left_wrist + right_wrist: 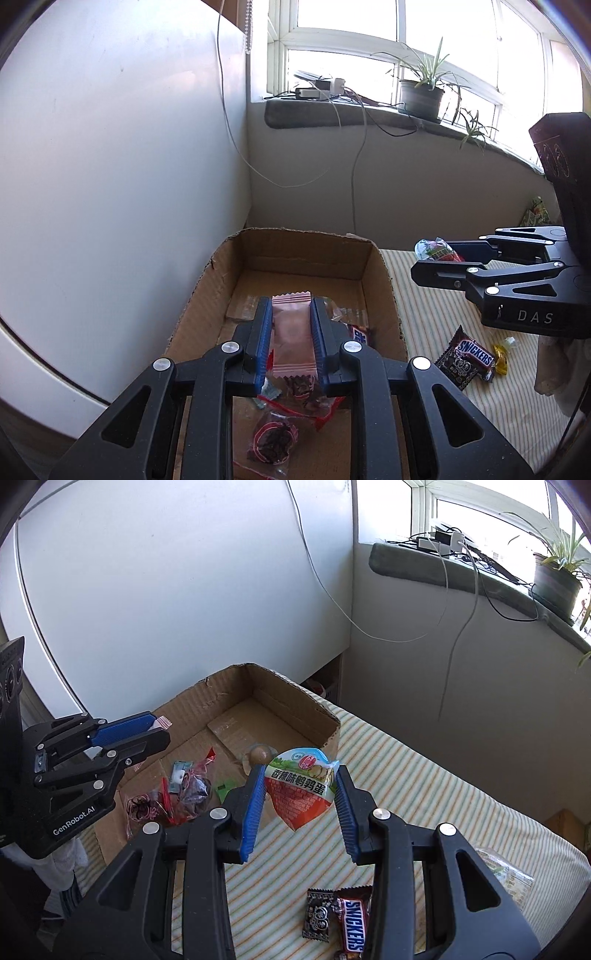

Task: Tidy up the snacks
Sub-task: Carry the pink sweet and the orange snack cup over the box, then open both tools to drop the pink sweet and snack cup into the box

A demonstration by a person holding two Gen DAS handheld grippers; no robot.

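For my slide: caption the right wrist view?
Right gripper carries a quail-egg pouch toward the cardboard box.

Pink wrapper [291, 332], brown cardboard box [380, 295], green-striped cloth [424, 794], black-and-blue Snickers bar [354, 928], blue-padded black left hand-held gripper [291, 325].

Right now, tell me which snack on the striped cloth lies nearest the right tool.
The Snickers bar, directly beneath the right tool. The black patterned packet touches its left side; the clear bag sits farther right.
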